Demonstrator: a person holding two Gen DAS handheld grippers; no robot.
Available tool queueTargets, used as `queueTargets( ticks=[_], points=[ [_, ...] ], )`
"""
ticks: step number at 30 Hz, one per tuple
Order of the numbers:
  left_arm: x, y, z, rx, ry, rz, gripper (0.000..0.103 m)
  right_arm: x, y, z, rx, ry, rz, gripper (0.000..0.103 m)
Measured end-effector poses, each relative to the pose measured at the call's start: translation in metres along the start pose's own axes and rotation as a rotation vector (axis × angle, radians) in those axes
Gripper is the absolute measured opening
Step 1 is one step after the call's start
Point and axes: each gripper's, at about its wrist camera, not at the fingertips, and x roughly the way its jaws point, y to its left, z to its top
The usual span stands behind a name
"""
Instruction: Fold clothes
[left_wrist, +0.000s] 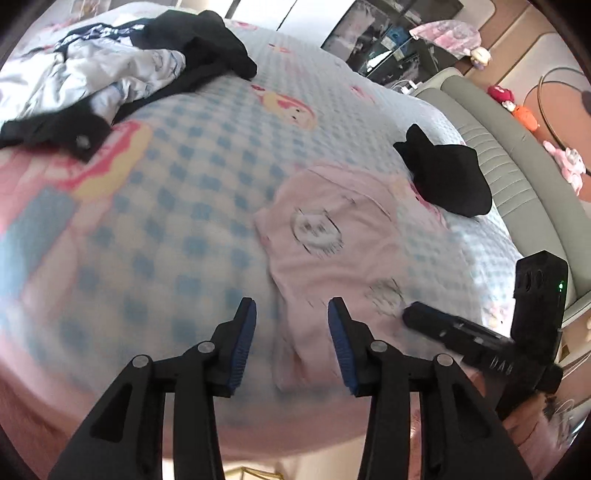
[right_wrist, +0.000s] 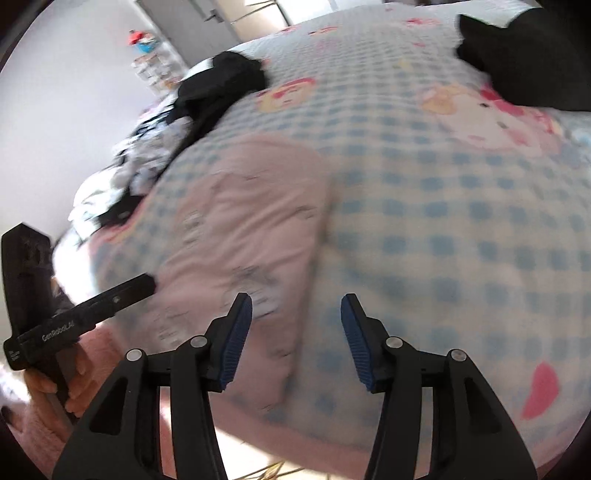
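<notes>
A pale pink garment (left_wrist: 332, 236) with small printed faces lies folded flat on the bed; it also shows in the right wrist view (right_wrist: 243, 229). My left gripper (left_wrist: 291, 310) hovers open over its near left edge, nothing between the blue pads. My right gripper (right_wrist: 295, 306) hangs open above the garment's near right edge, also empty. One black finger of the right tool (left_wrist: 436, 321) shows beside the garment, and a hand (right_wrist: 44, 384) holds the left tool at the frame's left. The pictures are blurred.
A blue-checked cartoon bedspread (left_wrist: 184, 192) covers the bed. A folded black garment (left_wrist: 447, 177) lies past the pink one. A loose pile of black and white clothes (left_wrist: 110, 70) sits at the far left. A padded grey-green bed frame (left_wrist: 517, 177) and soft toys (left_wrist: 569, 162) are to the right.
</notes>
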Motion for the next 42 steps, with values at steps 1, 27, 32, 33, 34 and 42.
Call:
queueTargets(
  ticks=[1, 27, 32, 33, 34, 42],
  points=[
    [0.002, -0.003, -0.006, 0.003, 0.021, 0.004, 0.046, 0.001, 0.005, -0.004, -0.010, 0.009, 0.004, 0.051],
    [-0.011, 0.021, -0.045, -0.155, 0.035, -0.007, 0.043, -0.016, 0.009, -0.041, 0.006, 0.009, -0.198, 0.052],
    [0.007, 0.016, -0.054, -0.206, 0.096, -0.187, 0.051, -0.033, -0.002, -0.021, 0.065, -0.048, -0.048, 0.052],
    [0.013, 0.014, -0.054, -0.211, 0.104, -0.186, 0.051, -0.029, -0.003, -0.017, 0.075, -0.041, -0.026, 0.052],
    [0.014, 0.014, -0.053, -0.223, 0.099, -0.193, 0.051, -0.023, -0.002, -0.012, 0.070, -0.033, -0.021, 0.052],
    [0.039, 0.019, -0.050, -0.305, 0.083, -0.172, 0.051, 0.025, 0.018, -0.010, 0.006, 0.047, -0.021, 0.040]
  ],
)
